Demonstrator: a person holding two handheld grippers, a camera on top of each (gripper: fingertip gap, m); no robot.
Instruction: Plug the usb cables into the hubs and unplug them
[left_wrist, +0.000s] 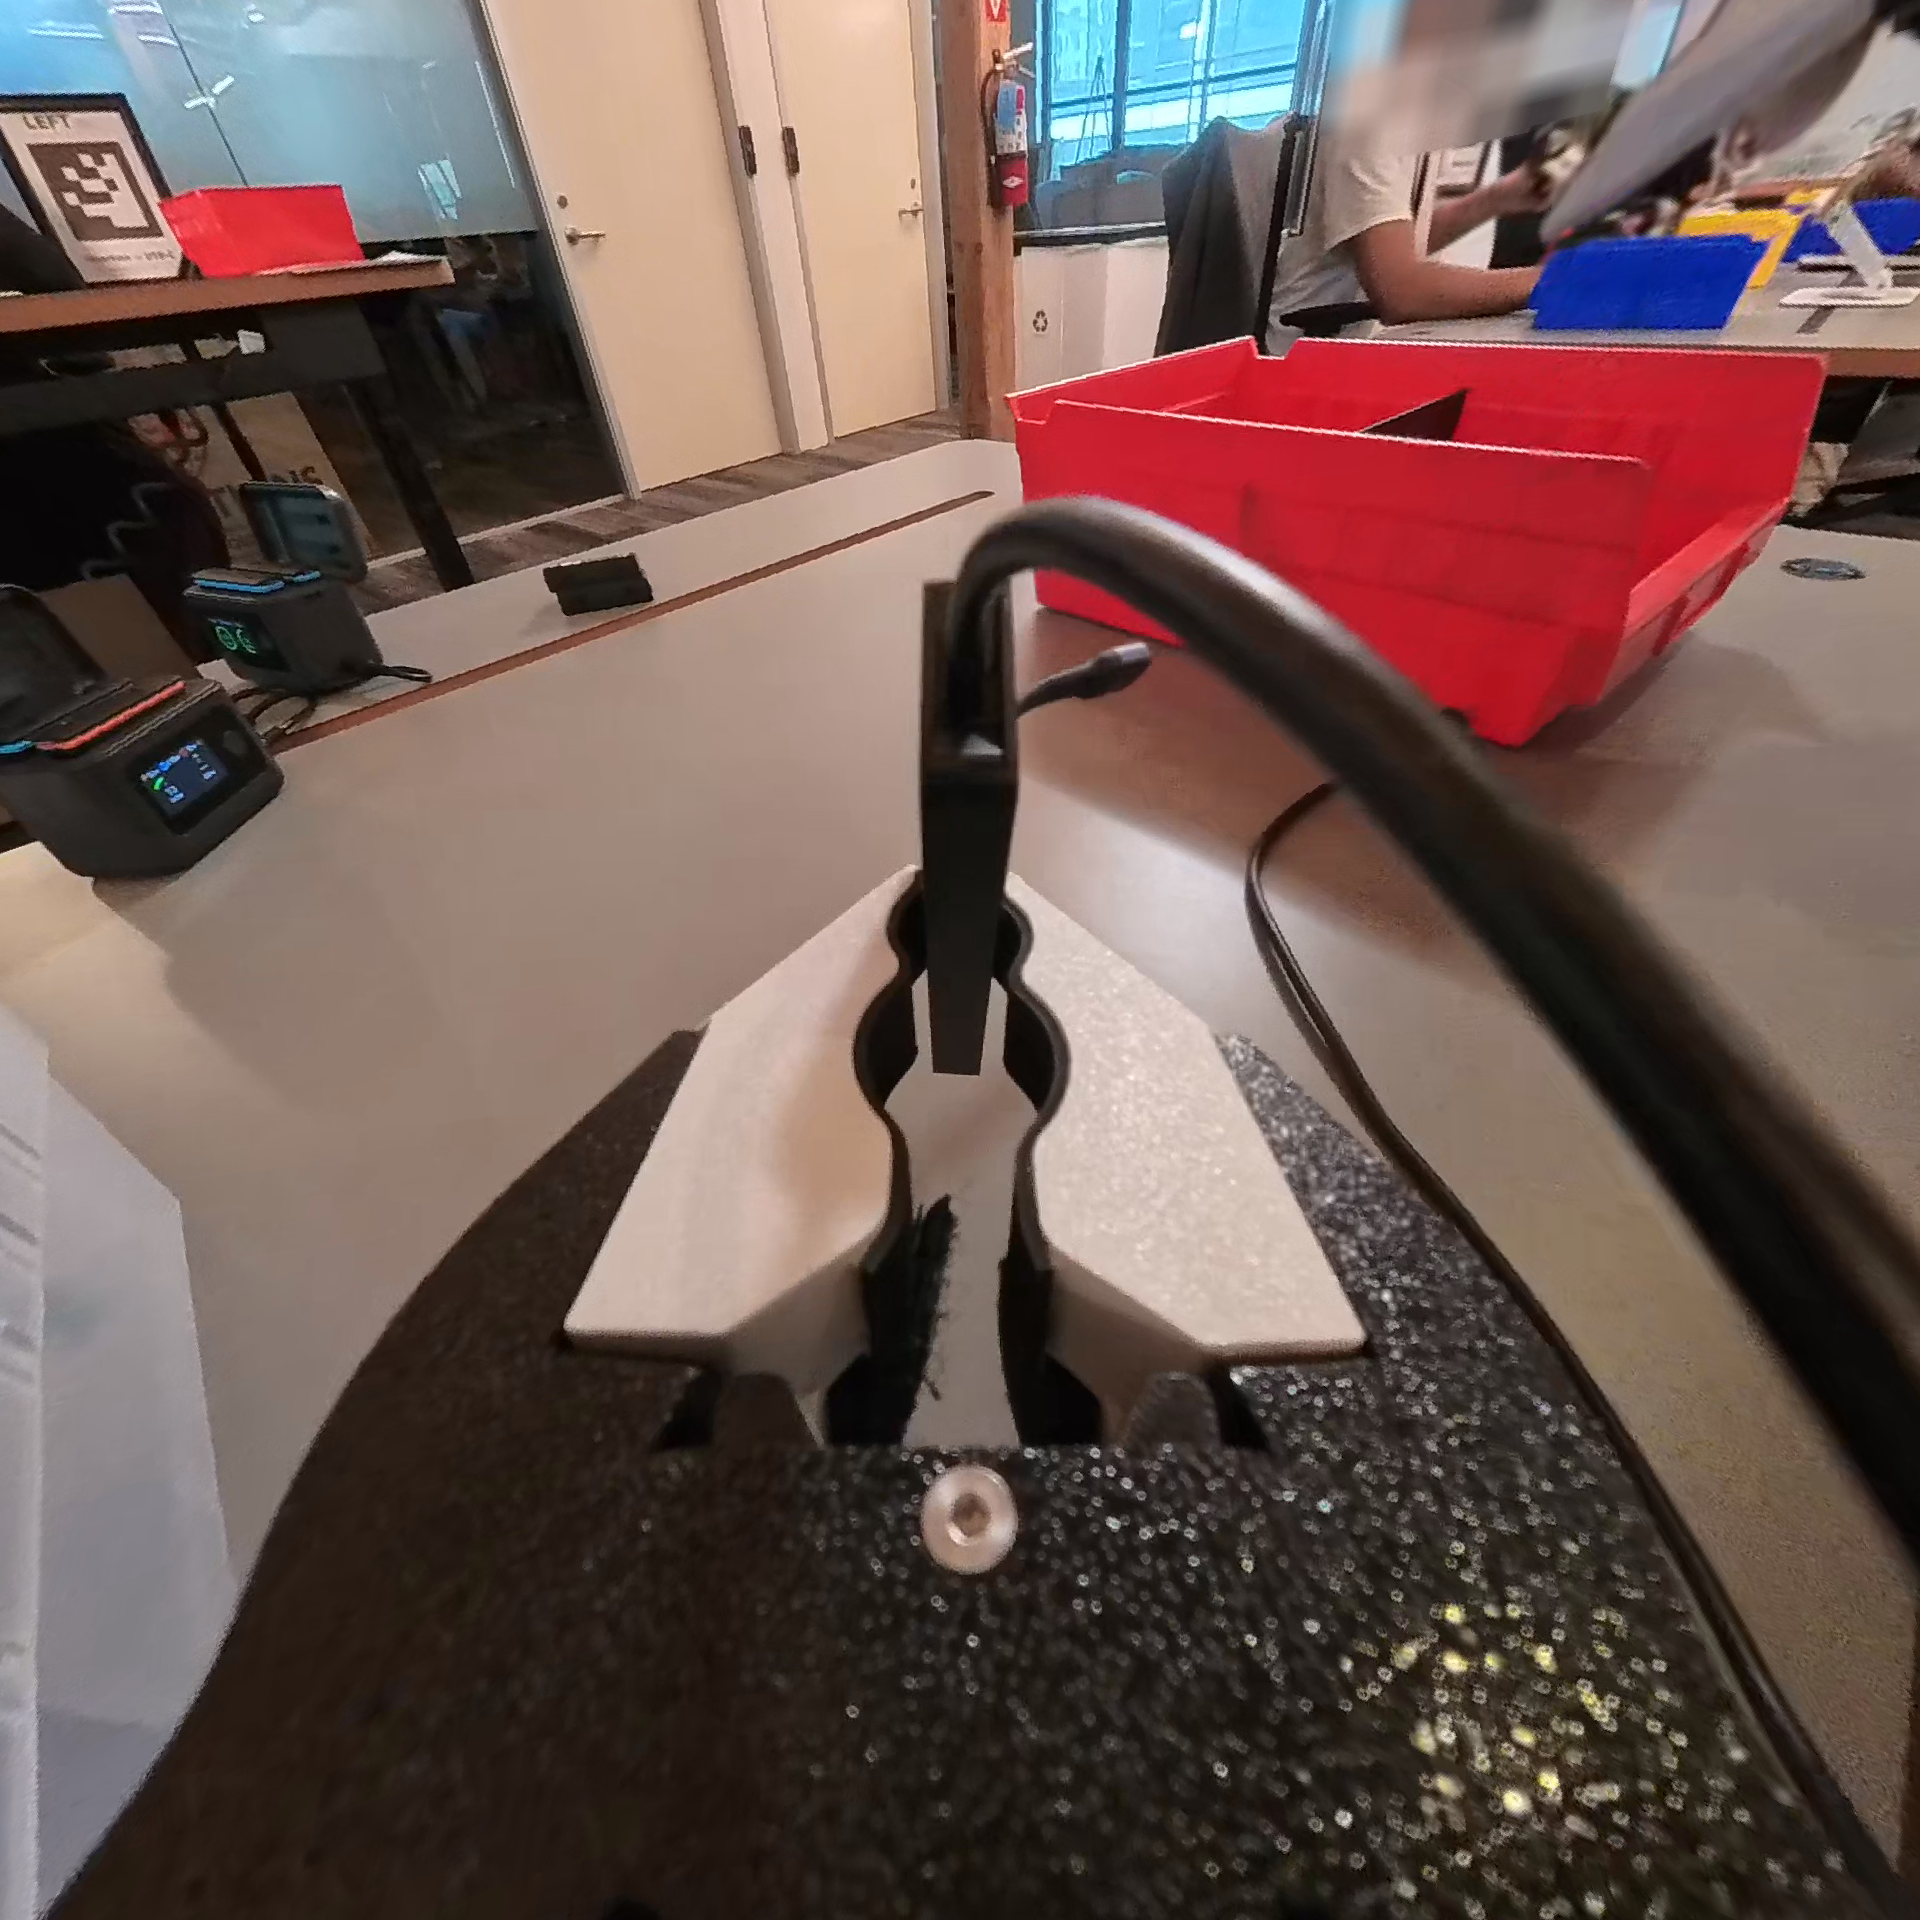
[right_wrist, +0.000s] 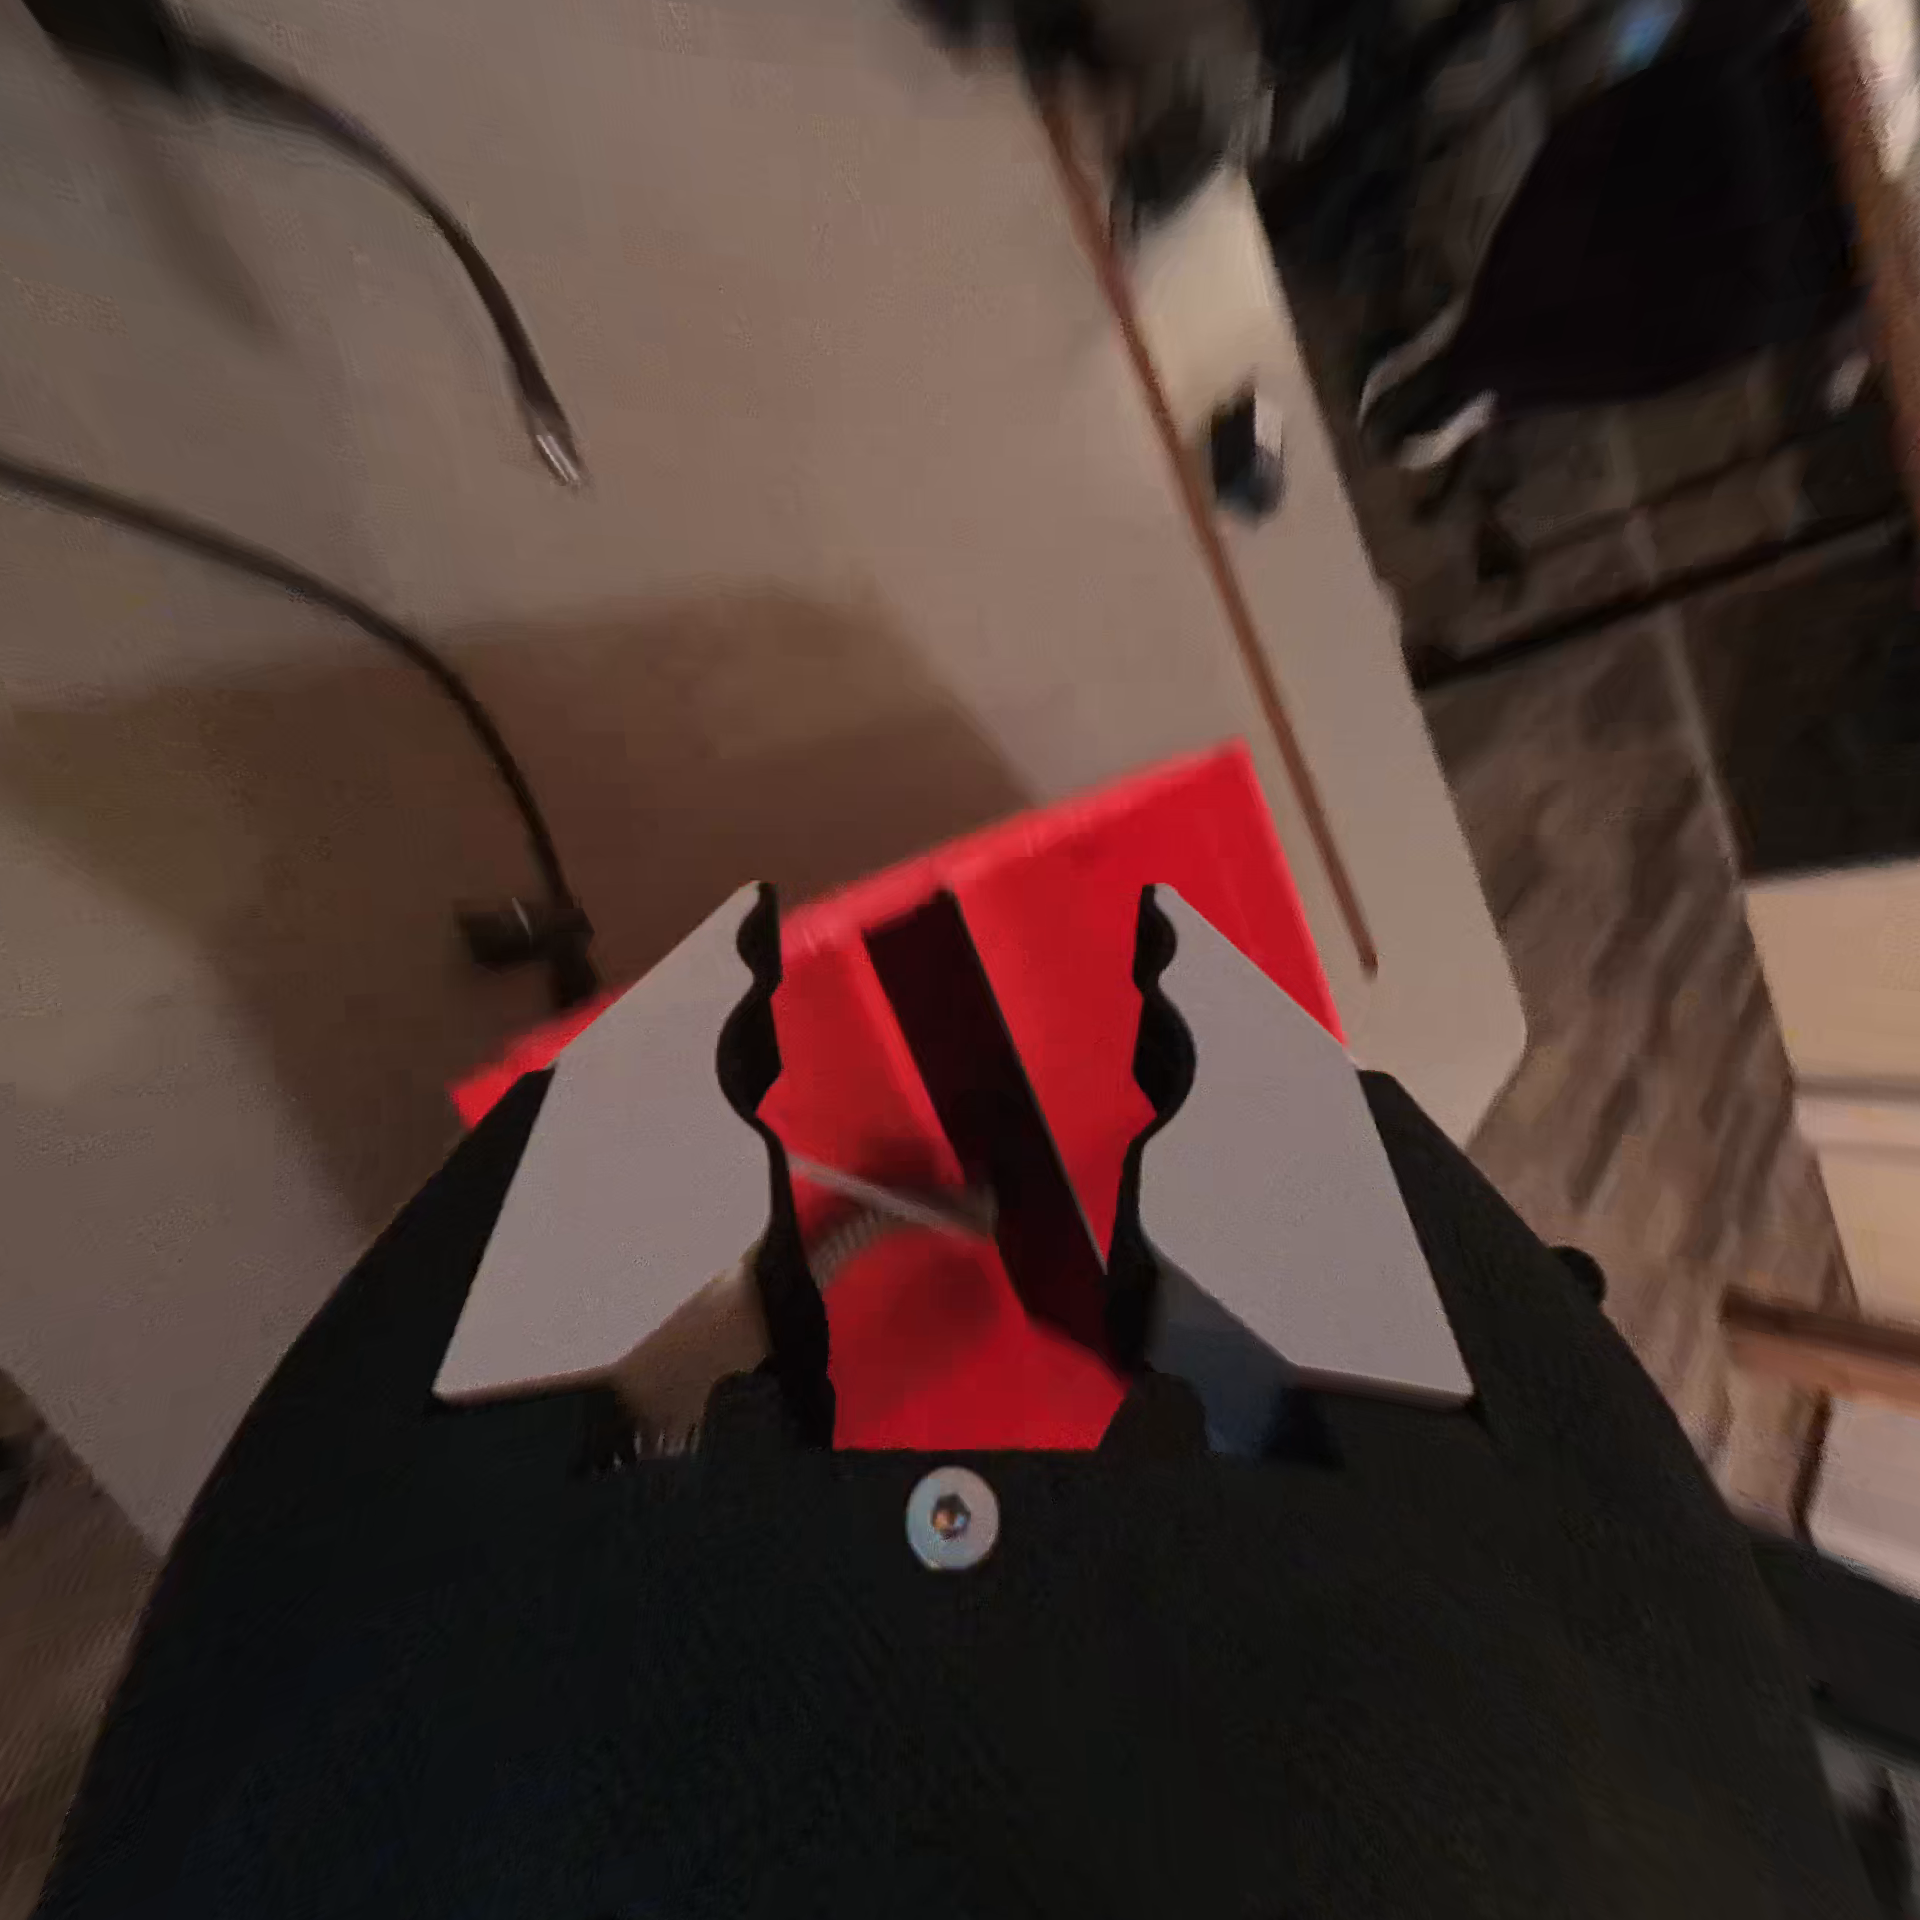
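Note:
In the left wrist view my left gripper (left_wrist: 961, 914) is shut on a slim black USB hub (left_wrist: 964, 831), held edge-on above the table. A thick black cable (left_wrist: 1403, 727) is plugged into the hub's far end and arcs back to the right. A thinner cable's plug (left_wrist: 1117, 665) lies just behind the hub. In the blurred right wrist view my right gripper (right_wrist: 956, 925) is open and empty above the red bin (right_wrist: 1143, 862). A black divider (right_wrist: 977, 1091) and a grey cable end (right_wrist: 883, 1216) sit inside the bin. A loose cable plug (right_wrist: 556, 452) lies on the table.
The red bin (left_wrist: 1403, 540) stands on the grey table (left_wrist: 571, 852) at the back right. Two black charger boxes (left_wrist: 135, 769) and a small black block (left_wrist: 597, 584) sit at the left. A thin black cable (left_wrist: 1309, 997) runs across the table. A person sits at a far desk with blue bins (left_wrist: 1642, 281). The gap from one gripper's tips to the other's is roughly 30 centimetres.

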